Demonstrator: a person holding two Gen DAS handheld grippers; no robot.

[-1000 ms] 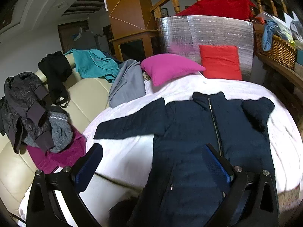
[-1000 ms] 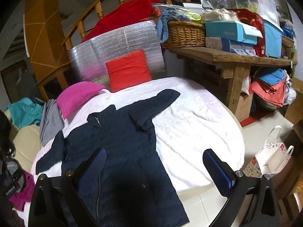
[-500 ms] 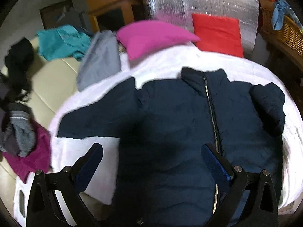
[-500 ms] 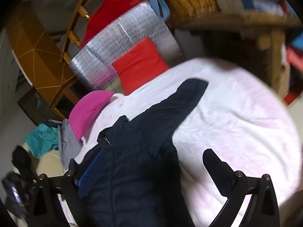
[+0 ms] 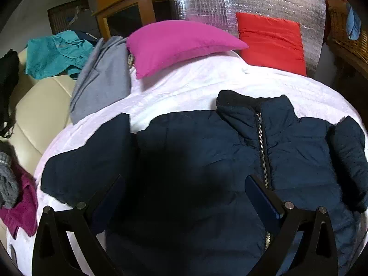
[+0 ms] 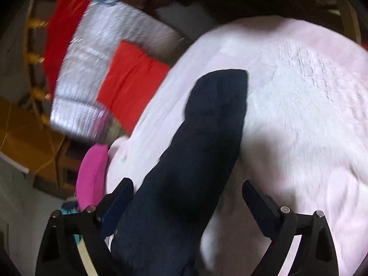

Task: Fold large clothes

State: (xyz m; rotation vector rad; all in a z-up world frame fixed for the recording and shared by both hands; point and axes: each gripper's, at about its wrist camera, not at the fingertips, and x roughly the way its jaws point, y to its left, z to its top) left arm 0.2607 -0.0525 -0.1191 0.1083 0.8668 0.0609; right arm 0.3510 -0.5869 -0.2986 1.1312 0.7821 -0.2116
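Navy padded jacket (image 5: pixel 207 161) lies front-up, zip closed, spread on the white-covered round bed (image 5: pixel 195 87). One sleeve (image 6: pixel 207 138) stretches out flat over the cover; the other sleeve (image 5: pixel 349 156) is folded in against the body. Left tool (image 5: pixel 184 197) hangs over the jacket's chest, jaws wide, grasping nothing. Right tool (image 6: pixel 187 197) straddles the outstretched sleeve, jaws closing, pads not yet on the cloth; view blurred. Pink pillow (image 5: pixel 179 43) and red cushion (image 5: pixel 271 41) at the bed's far edge; grey garment (image 5: pixel 101 80) beside the pink one.
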